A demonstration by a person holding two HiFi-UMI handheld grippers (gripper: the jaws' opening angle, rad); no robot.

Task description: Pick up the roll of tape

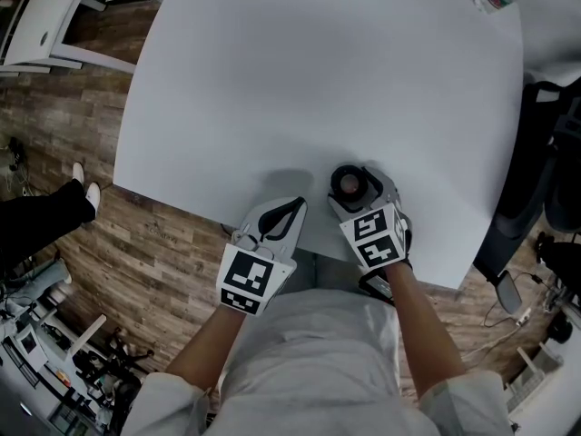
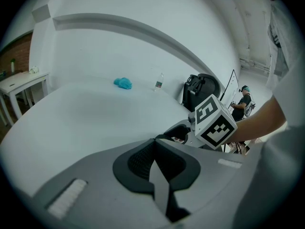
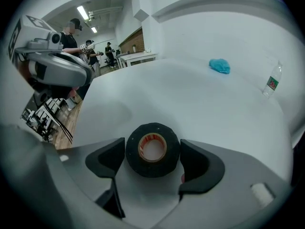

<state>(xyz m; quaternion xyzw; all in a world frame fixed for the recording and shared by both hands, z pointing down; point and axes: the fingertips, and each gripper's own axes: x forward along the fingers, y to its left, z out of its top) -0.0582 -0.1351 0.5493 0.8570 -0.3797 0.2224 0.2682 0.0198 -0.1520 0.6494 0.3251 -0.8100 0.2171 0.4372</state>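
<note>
While both forearms reach forward from the person's torso over the near edge of the white bench (image 1: 318, 80), the right gripper (image 1: 350, 185) points steeply down, its jaws spread wide on either side of the roll of tape (image 3: 152, 170). The roll lies flat on the bench near that edge; it is black with a pale core. Each pad stands just beside its outer wall, and whether either touches it cannot be told. The left gripper (image 1: 296, 205), just beside the right, points less steeply across the bench, its 2 jaws closed together on nothing. Each gripper carries 1 cube (image 1: 374, 237) with black-and-white square markers. Red print rings the core of the roll but is too small to read. Toward the far side of the bench stand a clear bottle (image 3: 270, 84), its green and red label illegible, and a crumpled blue thing (image 3: 219, 66).
</note>
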